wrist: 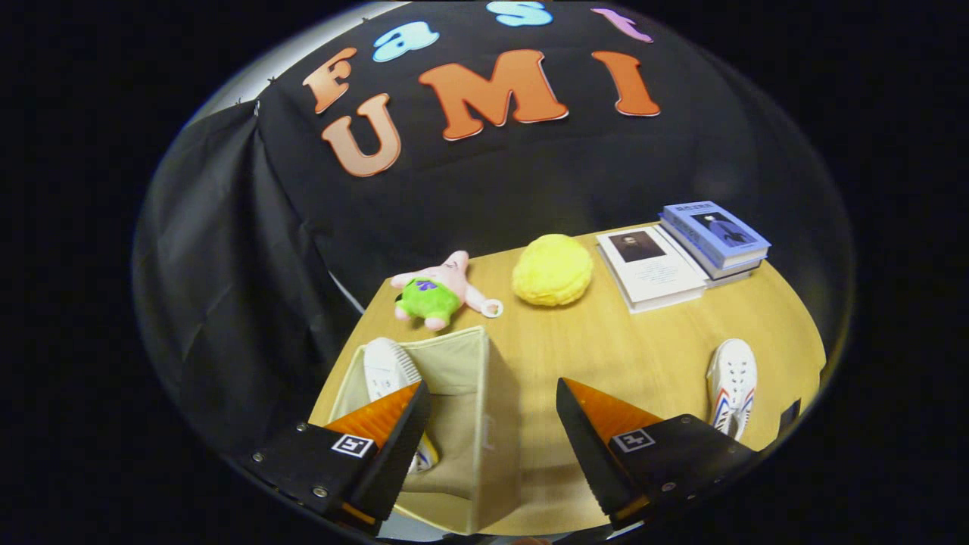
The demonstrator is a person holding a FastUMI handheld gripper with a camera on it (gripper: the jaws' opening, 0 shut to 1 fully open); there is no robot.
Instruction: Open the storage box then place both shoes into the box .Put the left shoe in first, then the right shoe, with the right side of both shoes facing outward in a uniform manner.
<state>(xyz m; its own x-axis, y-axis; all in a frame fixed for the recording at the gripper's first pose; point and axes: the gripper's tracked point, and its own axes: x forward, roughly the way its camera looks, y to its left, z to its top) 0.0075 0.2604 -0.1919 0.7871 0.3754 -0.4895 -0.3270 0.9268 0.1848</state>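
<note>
Two shoes are in my view. One shoe (387, 369) stands inside the box (484, 424), toe up, against the box's left wall, at lower left of the frame; its lower part is hidden behind the tool's left finger. The other shoe (732, 386) lies on the surface (606, 341) at lower right, just beyond the right finger and well apart from the box.

The box is open at the top. It sits at the near left corner of the surface, and its right wall runs up between the two fingers.

I read the tool (492, 397) as wide apart and holding nothing. The left finger hangs over the box's interior; the right finger hangs over bare surface.

Further items, toward the middle of the frame:
- A pink plush (437, 291) in green shorts lies just behind the box.
- A yellow ball (553, 269), fuzzy in texture, sits to the right of the plush, near but apart from it.
- A white book (651, 266) lies flat right of the ball.
- A stack of books (715, 238) with a blue cover on top touches the white book's right edge.
</note>
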